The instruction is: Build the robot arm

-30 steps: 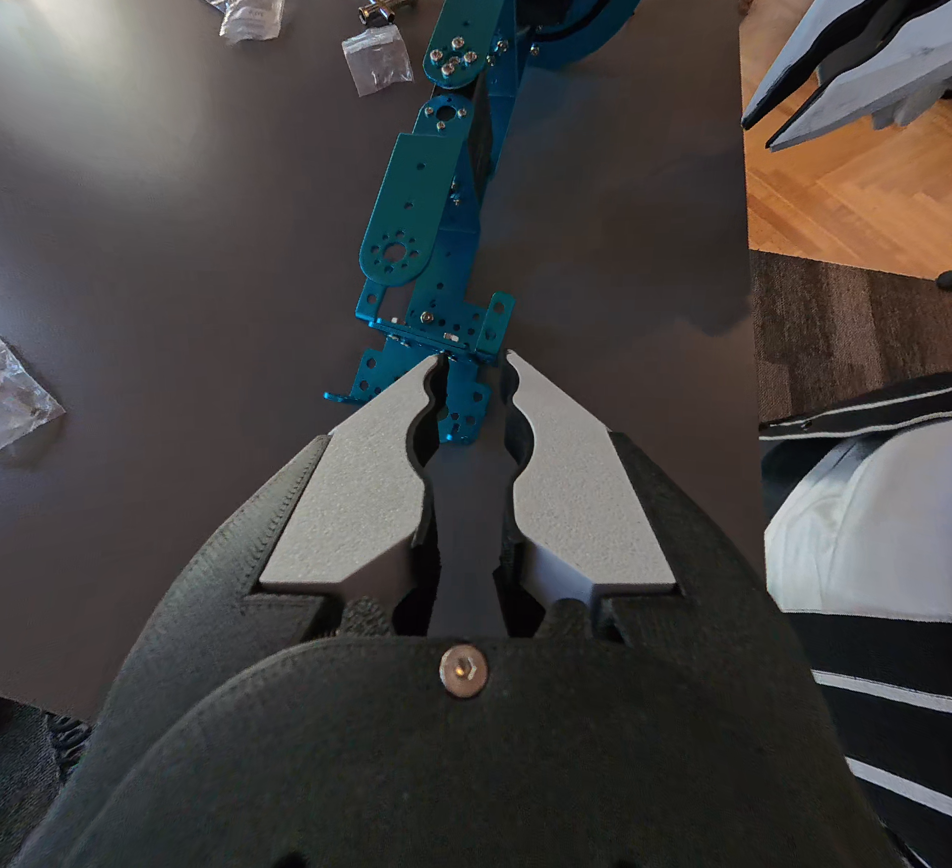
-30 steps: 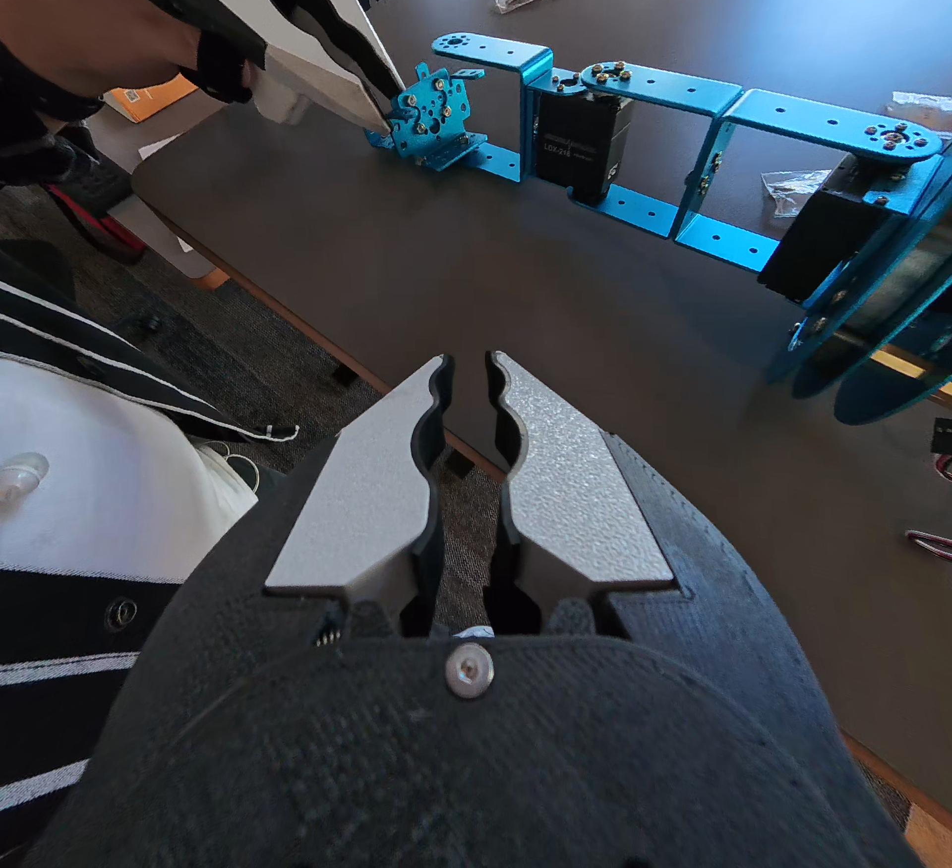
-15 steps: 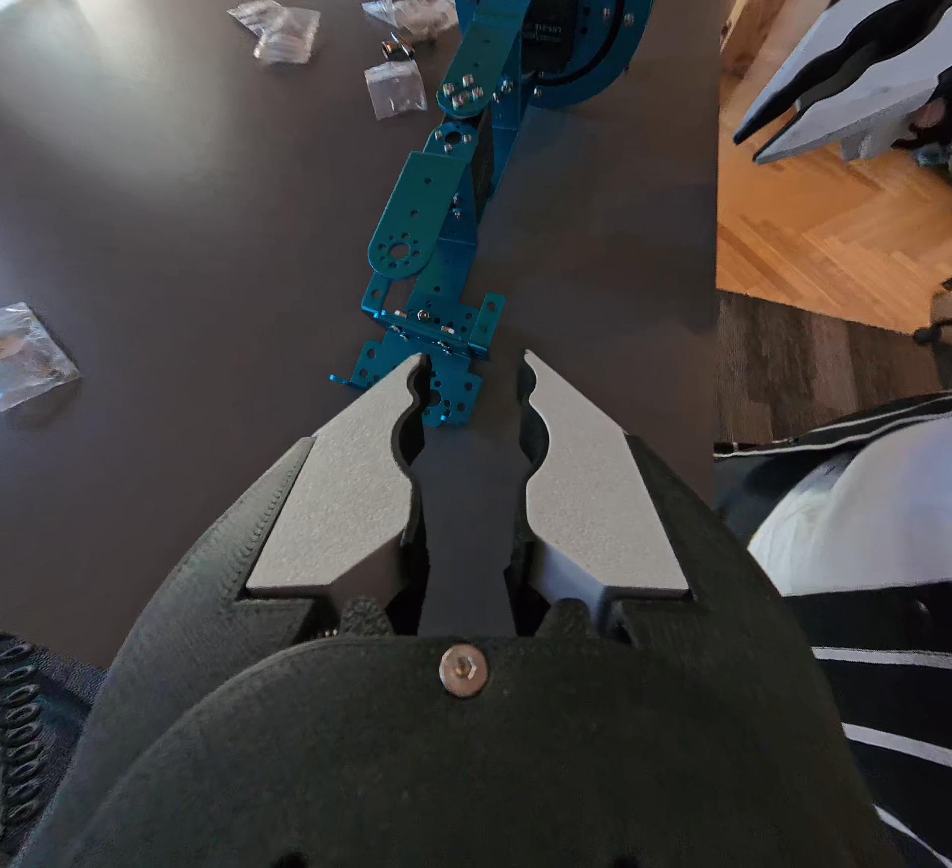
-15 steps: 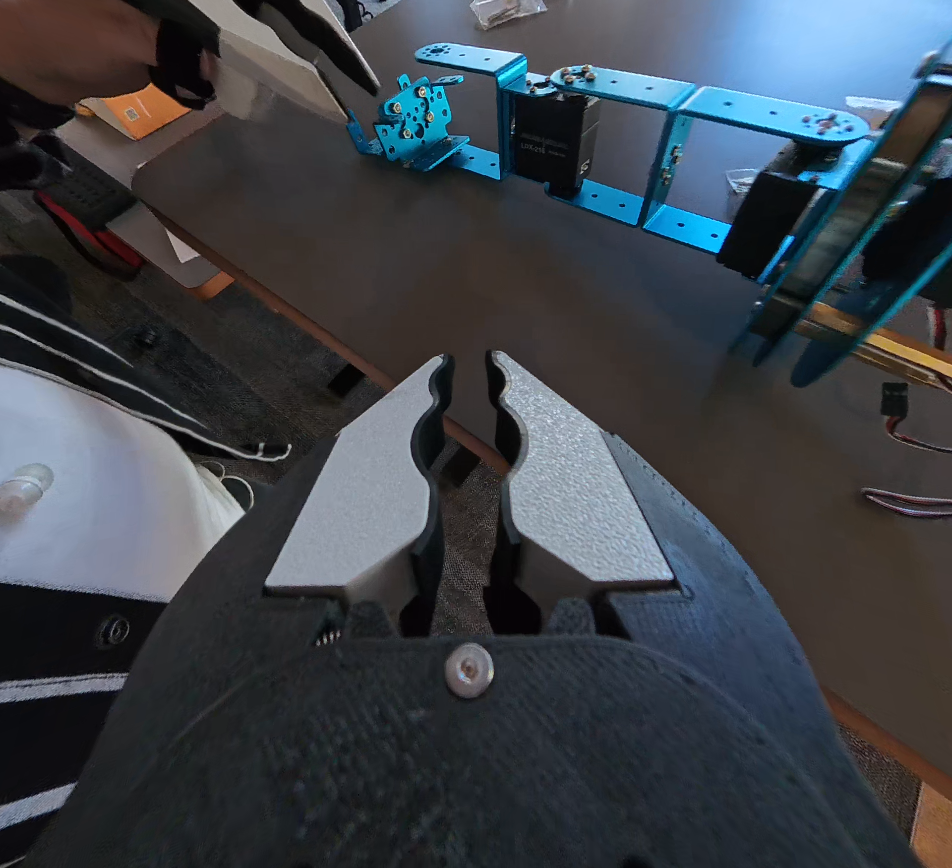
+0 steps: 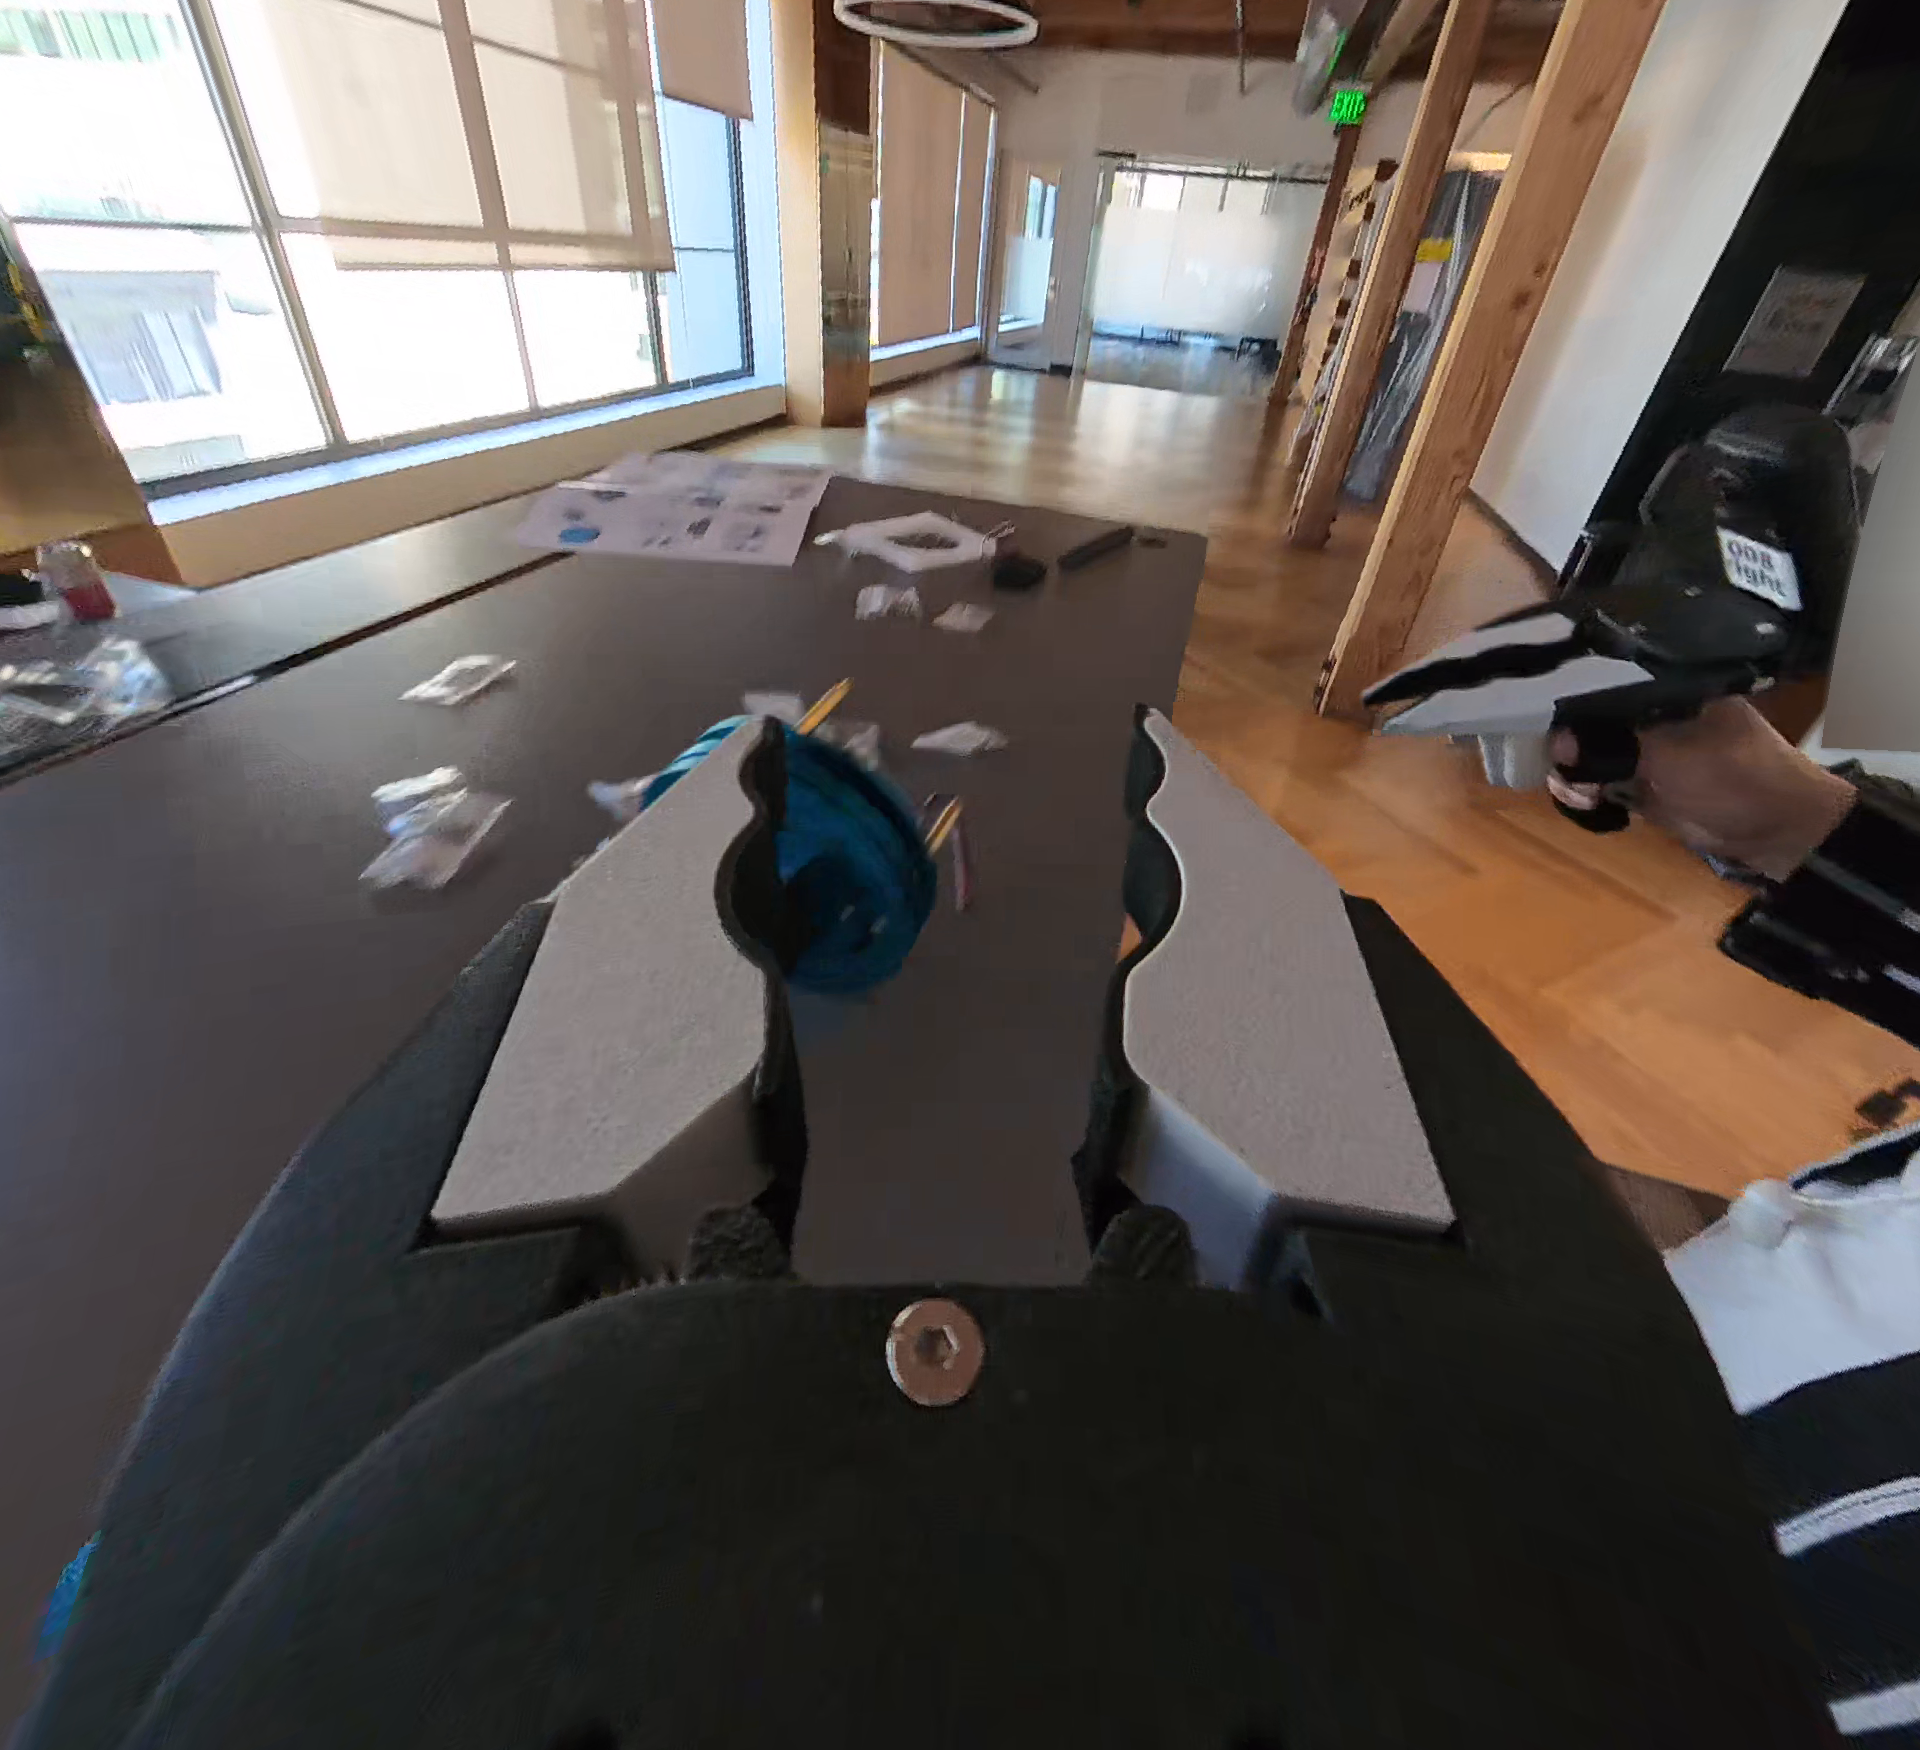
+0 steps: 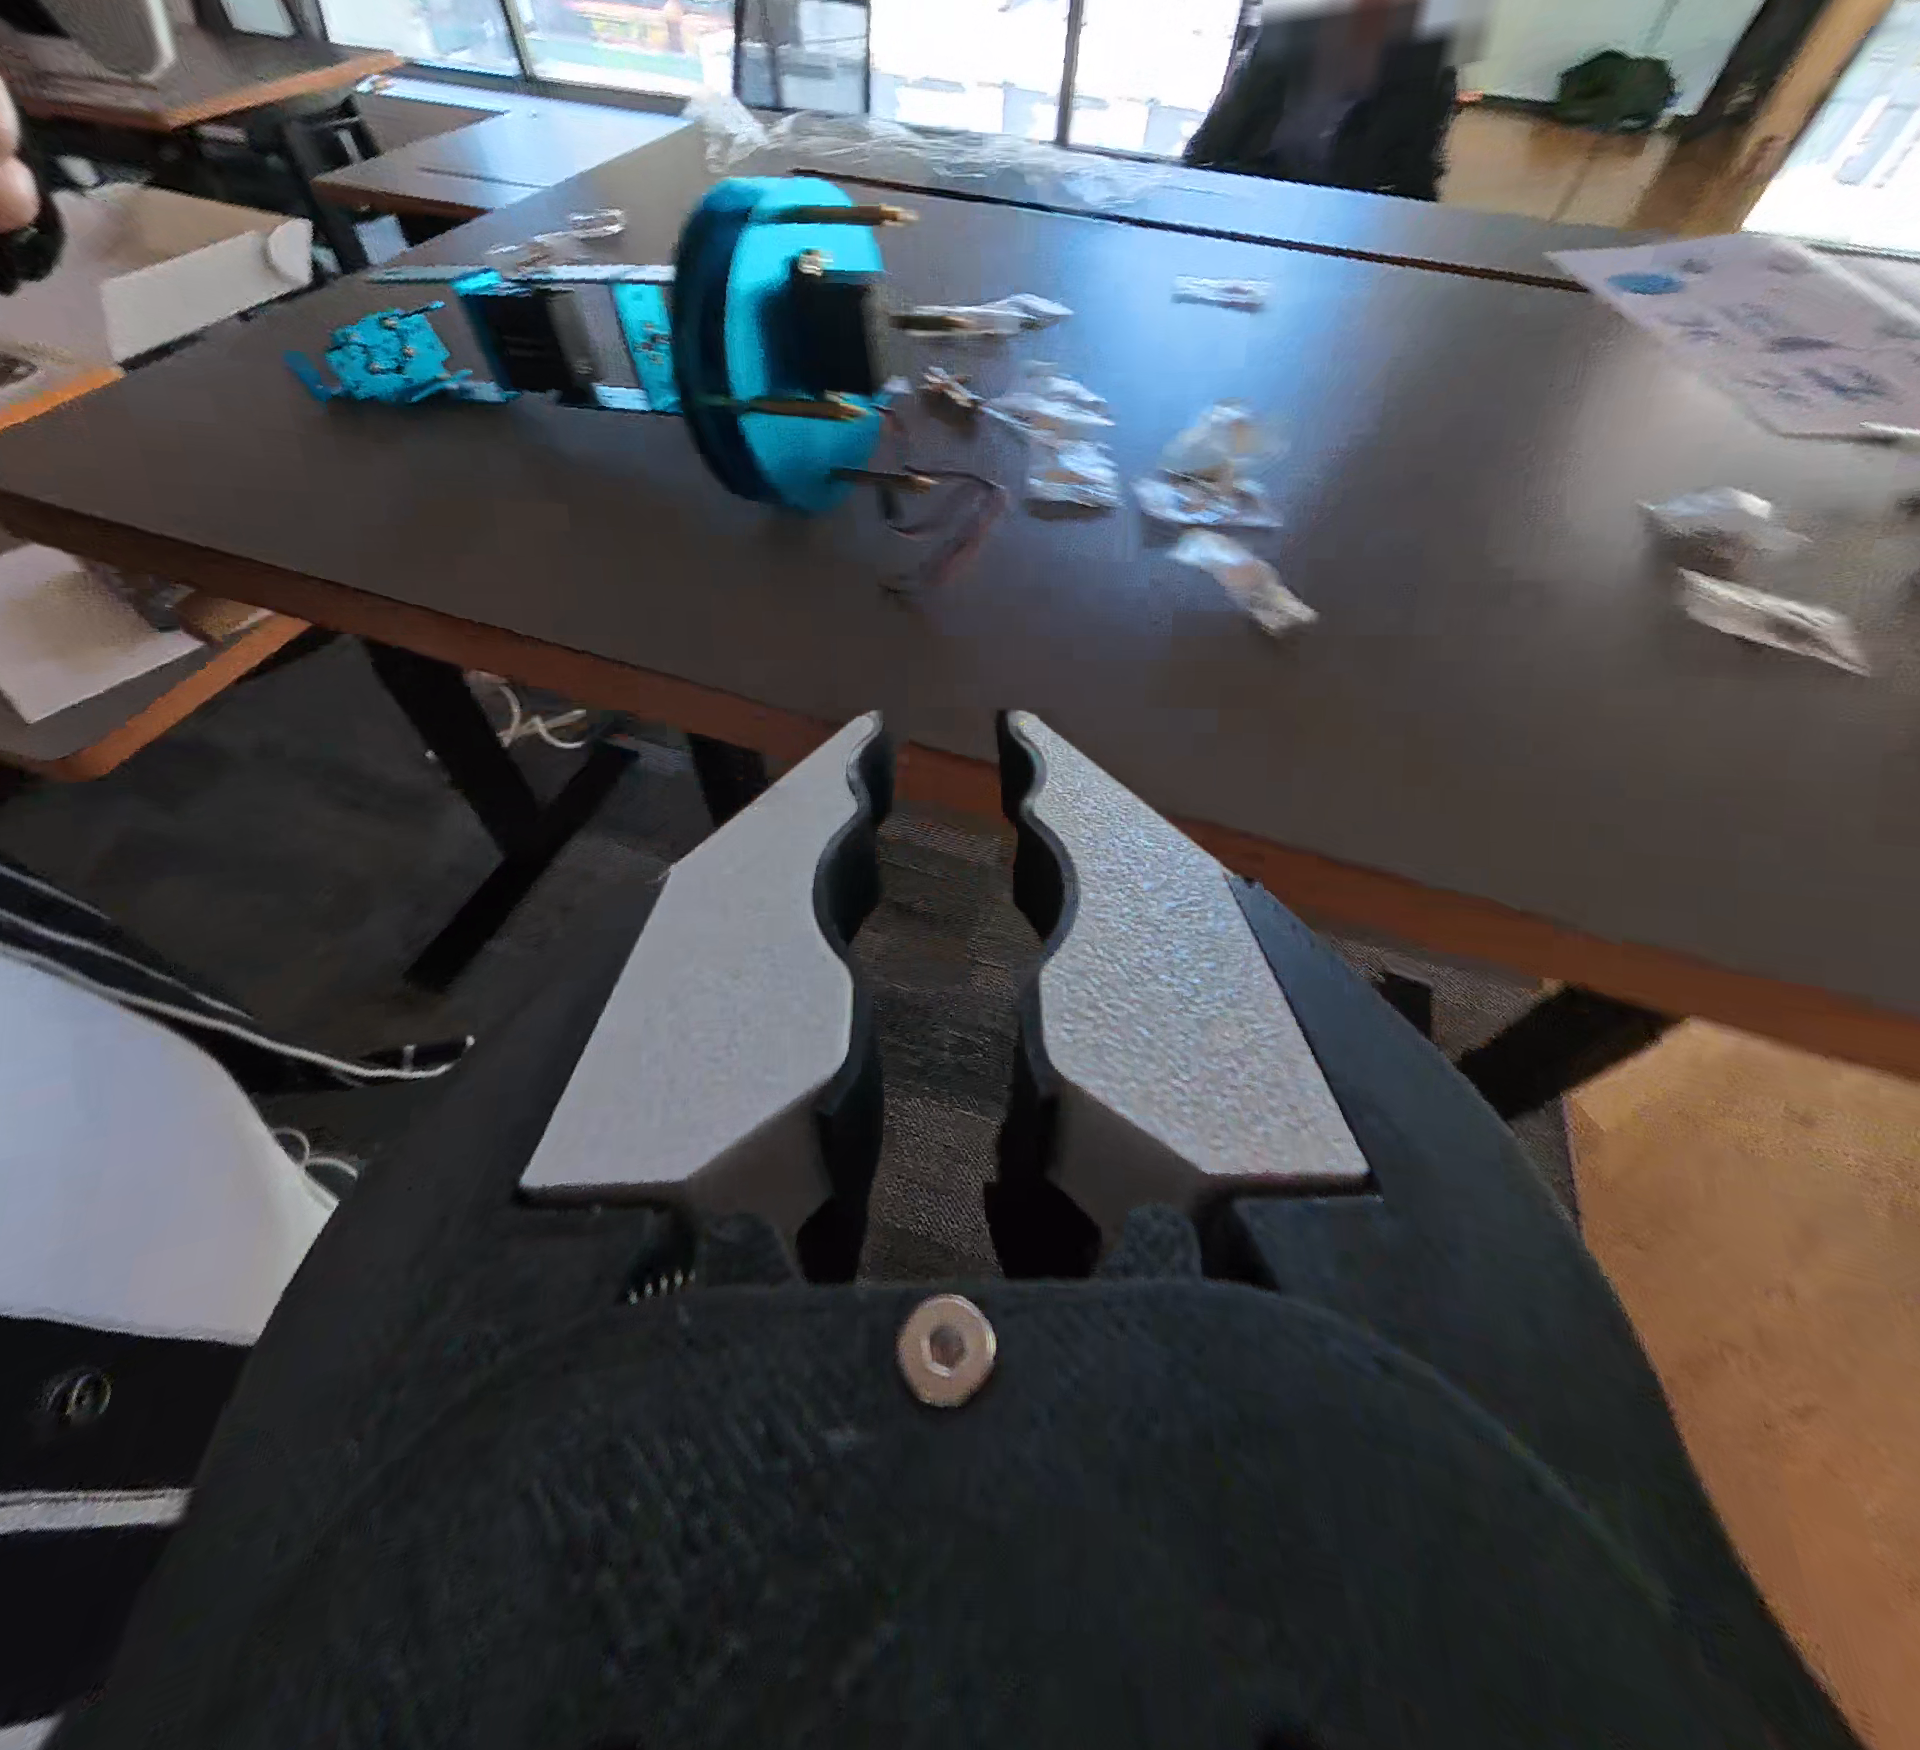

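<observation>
Left tool [image 5: 951, 744] wide open and empty above the desk [image 5: 260, 921], right tool [image 6: 943, 734] nearly closed, empty, off its edge; blue metal bracket assembly [image 6: 769, 350] lies on desk, judged rigid, sharp-edged, best gripped by a flat bracket.

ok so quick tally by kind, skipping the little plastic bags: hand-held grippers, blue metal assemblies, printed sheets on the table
left hand-held gripper and right hand-held gripper: 2
blue metal assembly: 1
printed sheet: 1
total: 4
</observation>
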`<state>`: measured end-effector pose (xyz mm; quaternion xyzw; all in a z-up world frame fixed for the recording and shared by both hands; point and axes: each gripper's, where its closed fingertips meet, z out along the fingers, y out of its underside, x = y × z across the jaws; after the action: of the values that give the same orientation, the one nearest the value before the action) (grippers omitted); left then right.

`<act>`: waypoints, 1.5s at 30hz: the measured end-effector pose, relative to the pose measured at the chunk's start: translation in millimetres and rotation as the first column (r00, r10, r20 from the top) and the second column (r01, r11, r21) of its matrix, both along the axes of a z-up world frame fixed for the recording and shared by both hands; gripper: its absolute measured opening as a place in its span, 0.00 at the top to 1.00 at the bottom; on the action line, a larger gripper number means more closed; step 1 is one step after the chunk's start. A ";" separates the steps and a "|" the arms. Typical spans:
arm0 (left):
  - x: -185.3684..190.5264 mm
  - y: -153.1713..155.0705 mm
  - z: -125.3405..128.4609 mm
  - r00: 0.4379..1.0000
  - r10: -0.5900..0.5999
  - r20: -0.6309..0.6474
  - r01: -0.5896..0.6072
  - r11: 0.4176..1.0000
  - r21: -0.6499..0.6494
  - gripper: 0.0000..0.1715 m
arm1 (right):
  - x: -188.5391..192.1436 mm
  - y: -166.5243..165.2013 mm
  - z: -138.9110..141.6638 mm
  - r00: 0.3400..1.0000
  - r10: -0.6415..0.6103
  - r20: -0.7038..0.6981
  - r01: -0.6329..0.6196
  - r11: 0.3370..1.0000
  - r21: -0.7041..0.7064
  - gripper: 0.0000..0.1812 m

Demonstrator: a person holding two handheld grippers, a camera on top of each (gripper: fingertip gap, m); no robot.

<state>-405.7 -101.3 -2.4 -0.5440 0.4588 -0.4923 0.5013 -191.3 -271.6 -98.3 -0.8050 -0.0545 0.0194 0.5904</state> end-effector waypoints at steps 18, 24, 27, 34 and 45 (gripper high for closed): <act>244.9 -94.4 12.0 0.991 -0.095 0.090 0.104 0.989 -0.102 0.67 | 267.3 -90.7 10.5 0.999 -0.029 -0.035 0.027 0.997 -0.065 0.91; 278.5 -58.6 6.5 0.991 -0.078 0.108 0.085 0.994 -0.067 0.78 | 328.5 -11.2 17.7 0.995 0.052 0.090 -0.043 0.994 -0.105 1.00; 296.9 -45.2 8.1 0.992 -0.092 0.088 0.097 0.994 -0.048 0.83 | 363.2 29.7 22.1 0.980 0.113 0.166 -0.087 0.984 -0.154 1.00; 320.1 -25.6 -4.4 0.995 0.097 -0.019 -0.098 0.995 -0.034 0.79 | 456.4 151.7 6.6 0.906 0.337 0.258 -0.241 0.909 -0.341 0.93; 378.5 -69.8 -15.6 0.840 0.543 -0.002 -0.540 0.835 -0.109 0.77 | 524.8 248.0 -81.9 0.628 0.755 0.190 -0.420 0.534 -0.734 0.90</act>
<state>-27.2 -171.1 -18.0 -0.6698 0.2524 -0.3620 0.5972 333.5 -23.6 -180.2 -0.8573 -0.4699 0.0382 0.2070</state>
